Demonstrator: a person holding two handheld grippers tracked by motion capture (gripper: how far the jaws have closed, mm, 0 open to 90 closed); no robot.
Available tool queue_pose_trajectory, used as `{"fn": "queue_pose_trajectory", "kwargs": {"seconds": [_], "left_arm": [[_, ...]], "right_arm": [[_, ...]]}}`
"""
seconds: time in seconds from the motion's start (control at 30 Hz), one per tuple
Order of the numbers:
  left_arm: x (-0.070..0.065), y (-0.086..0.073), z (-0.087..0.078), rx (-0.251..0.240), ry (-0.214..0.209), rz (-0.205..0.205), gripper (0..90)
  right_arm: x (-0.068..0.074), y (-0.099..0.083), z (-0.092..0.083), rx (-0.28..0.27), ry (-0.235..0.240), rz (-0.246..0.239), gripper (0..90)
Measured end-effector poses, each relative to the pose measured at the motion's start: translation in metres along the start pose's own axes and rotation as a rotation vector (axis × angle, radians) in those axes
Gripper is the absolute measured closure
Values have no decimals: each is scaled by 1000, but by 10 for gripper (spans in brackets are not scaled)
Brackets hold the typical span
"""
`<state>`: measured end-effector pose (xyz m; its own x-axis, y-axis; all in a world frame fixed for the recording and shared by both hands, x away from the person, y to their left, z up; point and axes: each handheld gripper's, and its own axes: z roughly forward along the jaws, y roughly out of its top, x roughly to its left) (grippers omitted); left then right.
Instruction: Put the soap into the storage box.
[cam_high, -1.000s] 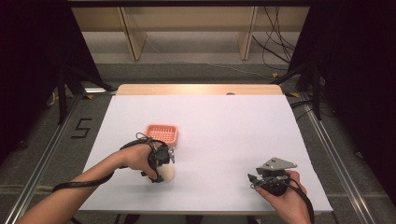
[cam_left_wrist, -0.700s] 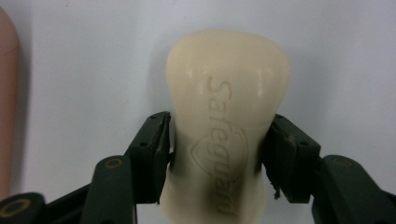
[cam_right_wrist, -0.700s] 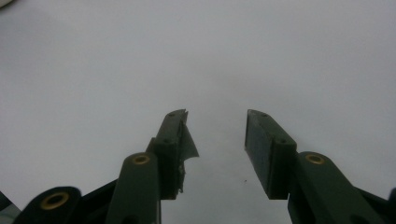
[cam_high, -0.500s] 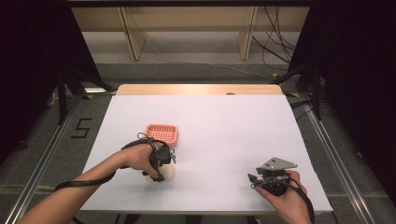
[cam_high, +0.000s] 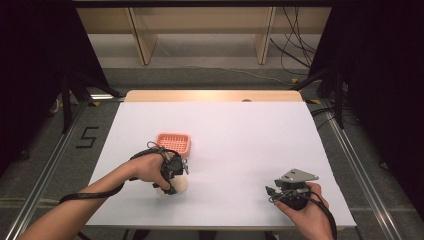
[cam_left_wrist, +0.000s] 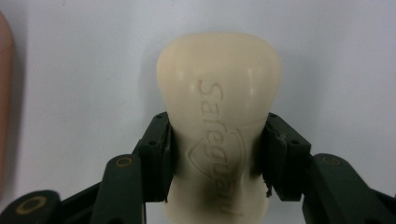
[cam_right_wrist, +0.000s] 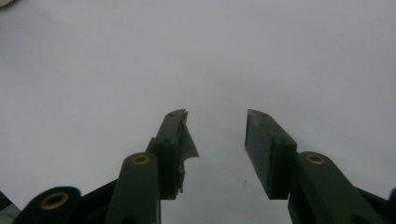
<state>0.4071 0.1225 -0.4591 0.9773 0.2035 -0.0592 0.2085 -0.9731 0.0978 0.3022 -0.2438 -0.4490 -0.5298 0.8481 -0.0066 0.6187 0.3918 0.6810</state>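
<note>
Soap (cam_left_wrist: 219, 121) sits pinched between the jaws of the left gripper (cam_high: 172, 175) at lower left of the frame, just below the pink basket (cam_high: 173, 143), seemingly not yet dropped in, while the right gripper (cam_high: 282, 191) rests spread and empty at lower right.

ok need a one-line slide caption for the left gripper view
Left gripper clamping a cream soap bar embossed "Safeguard" on the white table.
</note>
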Motion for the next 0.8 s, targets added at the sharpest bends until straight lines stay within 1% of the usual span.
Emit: {"fn": "queue_pose_trajectory", "kwargs": {"seconds": [0.13, 0.17, 0.2, 0.23, 0.27, 0.3, 0.33, 0.37, 0.4, 0.43, 0.47, 0.5, 0.53, 0.57, 0.67, 0.7, 0.73, 0.8], "left_arm": [[-1, -1, 0, -13, 13, -3, 495], [-1, -1, 0, -12, 22, 8, 495], [-1, -2, 0, -18, 31, 16, 495], [-2, -2, 0, -18, 34, 16, 495], [-3, -2, 0, -18, 23, 3, 496], [-3, -2, -1, -17, 40, 22, 495], [-4, -2, -1, -17, 41, 25, 496], [-5, -3, 0, -19, 28, 9, 496], [-5, -3, 0, -21, 30, 10, 496], [-5, -3, 0, -23, 30, 12, 496], [-4, -4, -1, -22, 32, 17, 496], [-5, -4, -1, -30, 35, 15, 496], [-3, -4, -1, -36, 50, 27, 497], [-3, -4, -1, -39, 55, 28, 496], [-4, -5, -1, -40, 56, 27, 497], [-5, -6, -1, -43, 44, 10, 497], [-4, -6, -2, -46, 62, 29, 497], [-5, -7, -2, -49, 67, 33, 497]], "right_arm": [[0, 0, 0, -1, -2, 0, 587], [0, 0, 0, 0, -1, 0, 587], [-1, 0, 1, -11, -6, -23, 587], [-2, 0, 2, -8, -6, -31, 587], [-1, 0, 1, -7, -6, -26, 587], [-1, 0, 1, -6, -7, -27, 587], [-2, 0, 2, -7, -8, -29, 587], [-2, -1, 2, -10, -9, -28, 586], [-2, -1, 2, -11, -9, -28, 587], [-1, -1, 1, -4, -7, -18, 586], [-2, -1, 1, -8, -9, -27, 586], [-1, -1, 1, 3, -5, -15, 586], [-1, -1, 1, 0, -6, -20, 587], [-1, -1, 1, 2, -5, -15, 586], [-1, -1, 1, 4, -6, -21, 586], [-1, -1, 1, 4, -6, -21, 587], [-1, -1, 1, 4, -6, -21, 586], [-1, -1, 1, 3, -7, -21, 586]]}}
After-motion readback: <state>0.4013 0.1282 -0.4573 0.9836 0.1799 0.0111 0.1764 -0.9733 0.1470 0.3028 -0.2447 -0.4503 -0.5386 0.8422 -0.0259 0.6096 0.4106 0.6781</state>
